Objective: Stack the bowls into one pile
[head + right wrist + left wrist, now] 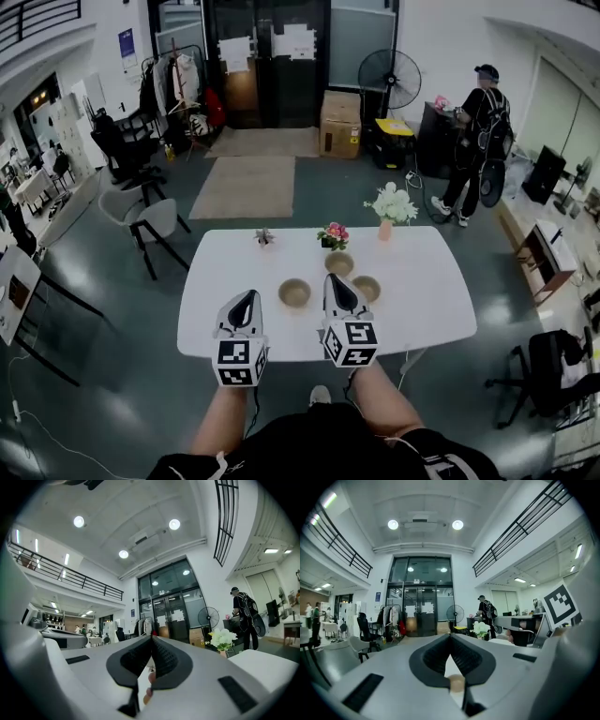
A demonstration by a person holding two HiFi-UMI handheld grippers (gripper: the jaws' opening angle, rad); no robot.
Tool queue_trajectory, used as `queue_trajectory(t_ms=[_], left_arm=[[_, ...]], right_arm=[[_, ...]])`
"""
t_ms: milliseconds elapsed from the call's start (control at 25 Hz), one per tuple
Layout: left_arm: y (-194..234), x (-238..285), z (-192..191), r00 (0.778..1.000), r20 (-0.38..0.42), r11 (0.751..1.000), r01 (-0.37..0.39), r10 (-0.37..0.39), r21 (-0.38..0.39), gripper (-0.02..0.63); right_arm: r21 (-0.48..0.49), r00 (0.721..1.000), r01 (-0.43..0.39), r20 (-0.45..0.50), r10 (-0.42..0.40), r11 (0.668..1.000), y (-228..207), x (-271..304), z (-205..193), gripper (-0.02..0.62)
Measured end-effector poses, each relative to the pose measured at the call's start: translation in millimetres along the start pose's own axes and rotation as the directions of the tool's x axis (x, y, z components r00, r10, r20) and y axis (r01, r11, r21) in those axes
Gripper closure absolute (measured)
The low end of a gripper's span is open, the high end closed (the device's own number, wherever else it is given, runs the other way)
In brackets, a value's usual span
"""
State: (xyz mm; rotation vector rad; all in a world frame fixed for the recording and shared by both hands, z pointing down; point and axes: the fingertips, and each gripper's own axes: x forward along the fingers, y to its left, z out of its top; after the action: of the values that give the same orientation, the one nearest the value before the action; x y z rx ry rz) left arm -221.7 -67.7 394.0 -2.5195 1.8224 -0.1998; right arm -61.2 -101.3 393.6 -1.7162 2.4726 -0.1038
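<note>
Three tan round bowls (294,293) are set apart at the middle of the white desk (431,309). They are found just ahead of the left hand-held gripper (247,298) and the seemingly nearer right hand-held gripper (331,279), both pressed together and empty.

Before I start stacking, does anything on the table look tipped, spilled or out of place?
Nothing stands out. The three bowls sit upright and unstacked on the white table. The flower pots behind them stand upright, and no spill shows. The left gripper and right gripper are shut and empty.
</note>
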Motion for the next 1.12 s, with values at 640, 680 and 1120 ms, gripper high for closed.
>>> queue_trajectory(t_ms=[640, 680, 1120], left_arm=[[18, 207, 35, 1.000, -0.013, 1.000, -0.020, 0.019, -0.018, 0.594], [21, 212, 35, 1.000, -0.012, 1.000, -0.018, 0.018, -0.009, 0.594], [66, 243, 36, 1.000, -0.003, 0.999, 0.011, -0.011, -0.039, 0.594]], right_arm=[[0.018, 0.999, -0.028, -0.035, 0.028, 0.999, -110, 188, 5, 0.581], [0.018, 0.999, -0.025, -0.037, 0.026, 1.000, -109, 194, 4, 0.581], [0.010, 0.997, -0.073, 0.004, 0.073, 0.997, -85, 248, 0, 0.435]])
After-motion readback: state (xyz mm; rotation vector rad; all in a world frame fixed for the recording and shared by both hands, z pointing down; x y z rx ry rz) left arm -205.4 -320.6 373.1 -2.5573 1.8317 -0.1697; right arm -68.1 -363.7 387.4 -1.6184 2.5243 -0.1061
